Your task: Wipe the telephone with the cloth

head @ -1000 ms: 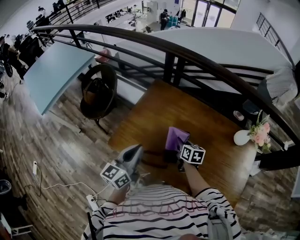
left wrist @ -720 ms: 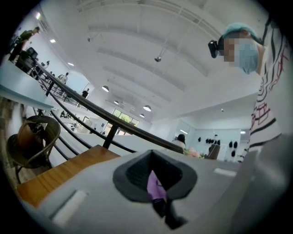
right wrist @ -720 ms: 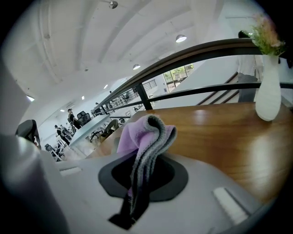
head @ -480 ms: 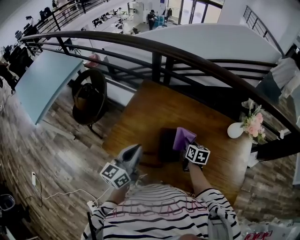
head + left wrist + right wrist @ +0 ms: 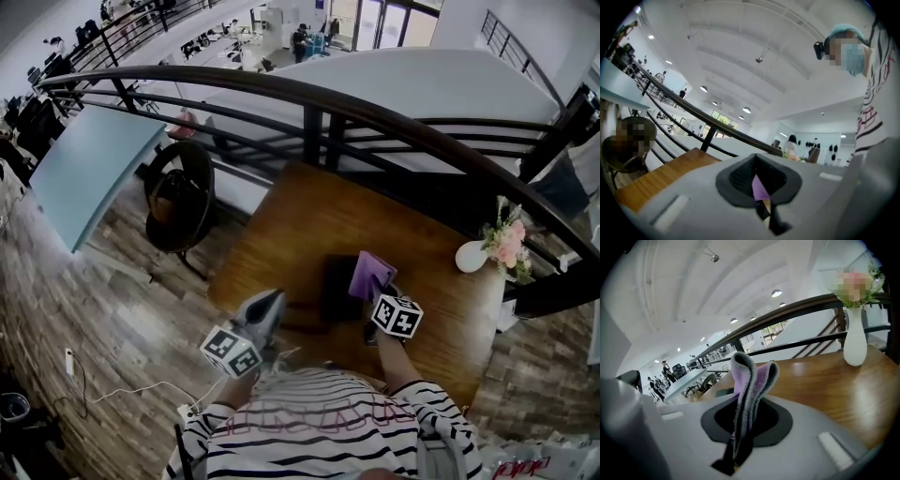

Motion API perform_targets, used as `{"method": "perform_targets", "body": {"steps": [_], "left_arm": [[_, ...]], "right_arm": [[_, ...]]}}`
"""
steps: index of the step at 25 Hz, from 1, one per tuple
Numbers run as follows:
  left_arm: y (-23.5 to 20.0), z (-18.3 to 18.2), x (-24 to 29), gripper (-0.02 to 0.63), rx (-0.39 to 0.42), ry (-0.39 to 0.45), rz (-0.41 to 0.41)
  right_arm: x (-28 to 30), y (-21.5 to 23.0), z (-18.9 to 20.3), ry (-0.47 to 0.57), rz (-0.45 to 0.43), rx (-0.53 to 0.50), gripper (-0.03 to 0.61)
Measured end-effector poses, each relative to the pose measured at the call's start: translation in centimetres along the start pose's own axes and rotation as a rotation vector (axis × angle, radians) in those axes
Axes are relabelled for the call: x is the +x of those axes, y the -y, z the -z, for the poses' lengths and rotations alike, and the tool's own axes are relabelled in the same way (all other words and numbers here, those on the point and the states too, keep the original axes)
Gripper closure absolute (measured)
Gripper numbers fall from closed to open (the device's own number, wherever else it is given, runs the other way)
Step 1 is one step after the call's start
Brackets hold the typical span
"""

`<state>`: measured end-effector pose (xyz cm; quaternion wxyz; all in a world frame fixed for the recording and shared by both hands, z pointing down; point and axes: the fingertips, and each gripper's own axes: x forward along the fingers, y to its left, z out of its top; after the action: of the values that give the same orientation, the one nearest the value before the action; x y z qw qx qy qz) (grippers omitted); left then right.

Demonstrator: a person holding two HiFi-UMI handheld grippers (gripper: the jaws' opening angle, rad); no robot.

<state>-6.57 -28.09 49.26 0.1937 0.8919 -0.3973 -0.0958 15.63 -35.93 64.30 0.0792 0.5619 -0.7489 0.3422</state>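
Wiping looks to be the step in hand. The wooden tabletop [image 5: 309, 225] carries the dark telephone [image 5: 337, 286] near its front edge. The purple cloth [image 5: 371, 274] sits at the telephone's right side, pinched tight in the jaws of the right gripper [image 5: 380, 294]. The left gripper [image 5: 272, 300], jaws together on nothing, hovers just left of the telephone. The next move likely calls for dragging the cloth across the telephone with light pressure.

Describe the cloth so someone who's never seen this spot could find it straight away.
Find the brown wooden table beside the curved railing. Toward the person's side of it, the cloth is pinched in the right claw, by the dark telephone. It's the only purple thing there.
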Motion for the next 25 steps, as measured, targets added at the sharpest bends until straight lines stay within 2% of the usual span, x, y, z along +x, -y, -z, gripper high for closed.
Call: {"method": "perform_targets", "body": {"steps": [6,9,12,18,25], "left_arm": [[-0.8,-0.4,-2.3,0.614,0.003,0.002,-0.016],[-1.0,-0.6,-3.2,0.614,0.007,0.006,-0.021],[-1.1,-0.7,-3.9,0.614,0.01,0.005,-0.029],[-1.2,-0.9,-4.4,0.614,0.009,-0.002,-0.039],[-0.5,-0.2,-2.8,0.614,0.008,-0.015,-0.028]], "right_arm": [[-0.6,-7.4,0.9,0.024,-0.161,-0.004,0.543],[-0.4,-10.9,2.1,0.007,-0.251,0.003,0.543],[0.3,-12.9,3.6,-0.029,-0.299,-0.009,0.543],[2.4,-12.6,7.1,-0.134,-0.272,-0.055,0.543],[3.0,-7.5,7.3,-0.157,-0.172,-0.069,0.543]]}}
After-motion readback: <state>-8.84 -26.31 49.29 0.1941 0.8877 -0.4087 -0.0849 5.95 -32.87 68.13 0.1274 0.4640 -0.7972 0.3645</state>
